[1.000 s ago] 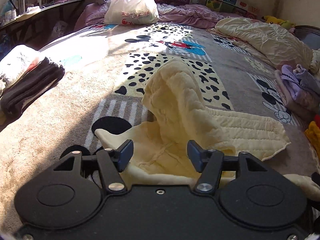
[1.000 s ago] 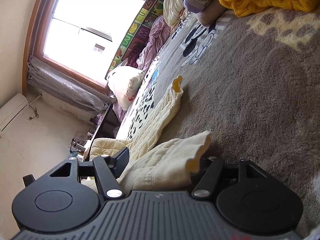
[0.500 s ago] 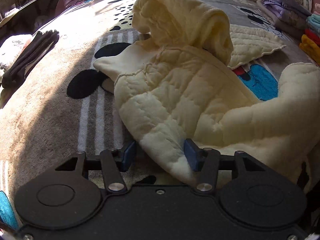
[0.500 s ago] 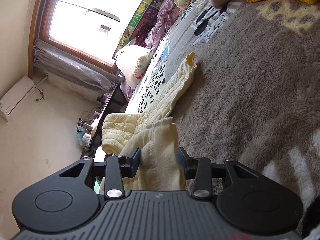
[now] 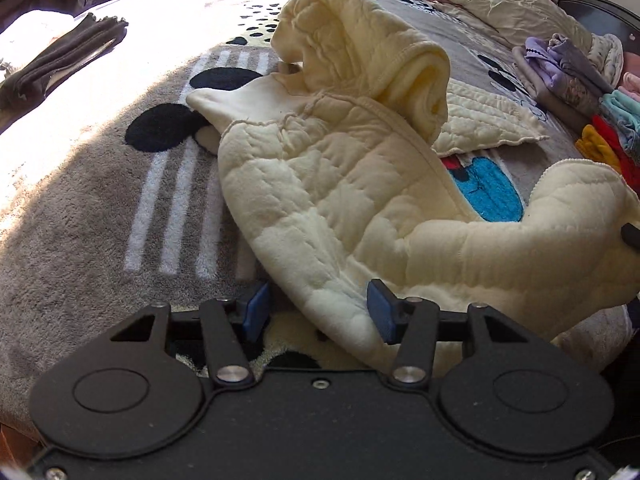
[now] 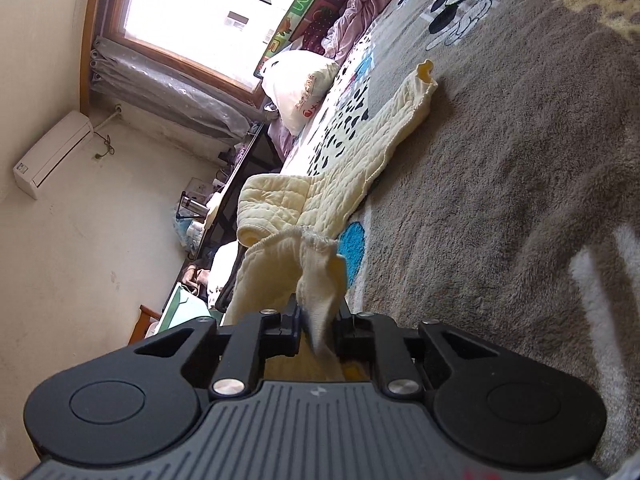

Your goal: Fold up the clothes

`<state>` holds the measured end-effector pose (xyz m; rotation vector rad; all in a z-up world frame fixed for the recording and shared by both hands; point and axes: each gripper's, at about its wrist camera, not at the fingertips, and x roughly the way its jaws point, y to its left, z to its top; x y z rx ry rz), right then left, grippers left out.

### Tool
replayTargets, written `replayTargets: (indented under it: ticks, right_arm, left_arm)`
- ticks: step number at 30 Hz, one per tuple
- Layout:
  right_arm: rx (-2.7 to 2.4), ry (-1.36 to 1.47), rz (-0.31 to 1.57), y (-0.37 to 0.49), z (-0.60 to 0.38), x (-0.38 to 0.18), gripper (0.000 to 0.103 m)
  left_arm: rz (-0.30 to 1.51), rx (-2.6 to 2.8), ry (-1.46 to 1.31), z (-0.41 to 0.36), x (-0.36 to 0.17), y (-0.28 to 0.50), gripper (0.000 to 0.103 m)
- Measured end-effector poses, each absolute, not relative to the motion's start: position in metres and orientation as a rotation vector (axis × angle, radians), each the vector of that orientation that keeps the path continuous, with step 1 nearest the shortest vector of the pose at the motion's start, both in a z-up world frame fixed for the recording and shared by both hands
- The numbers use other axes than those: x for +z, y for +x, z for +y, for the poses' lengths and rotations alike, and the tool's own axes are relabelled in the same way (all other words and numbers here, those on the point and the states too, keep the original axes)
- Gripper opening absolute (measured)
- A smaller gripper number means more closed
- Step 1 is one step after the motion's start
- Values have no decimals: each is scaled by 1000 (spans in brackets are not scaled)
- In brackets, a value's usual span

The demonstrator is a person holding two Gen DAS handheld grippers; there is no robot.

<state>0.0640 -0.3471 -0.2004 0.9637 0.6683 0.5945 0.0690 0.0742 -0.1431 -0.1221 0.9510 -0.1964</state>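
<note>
Now right tool (image 6: 318,326) clenched on jacket (image 5: 340,208) hem, left tool (image 5: 318,308) closing round edge, prob. not gripping.

Quilted fleecy garment (image 5: 340,200), plush blanket (image 5: 80,240)

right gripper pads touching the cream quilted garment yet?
Touching. In the right wrist view the right gripper is pinched shut on a bunched edge of the cream quilted garment, with no gap at the pads.
</note>
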Motion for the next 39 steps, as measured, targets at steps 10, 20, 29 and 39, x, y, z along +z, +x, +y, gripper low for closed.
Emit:
replayTargets:
  ticks: [10, 20, 29, 39]
  right_arm:
    - [382, 1069, 462, 47, -396, -193, 12]
    - [76, 1189, 401, 36, -455, -227, 12]
    - [121, 1123, 511, 59, -431, -235, 12]
    - [154, 1051, 530, 65, -418, -230, 12]
  left_arm:
    - [953, -465, -117, 3, -134, 53, 27]
    - [871, -366, -277, 47, -115, 57, 47]
    - [888, -93, -728, 131, -153, 101, 49]
    - [629, -5, -622, 143, -122, 84, 2]
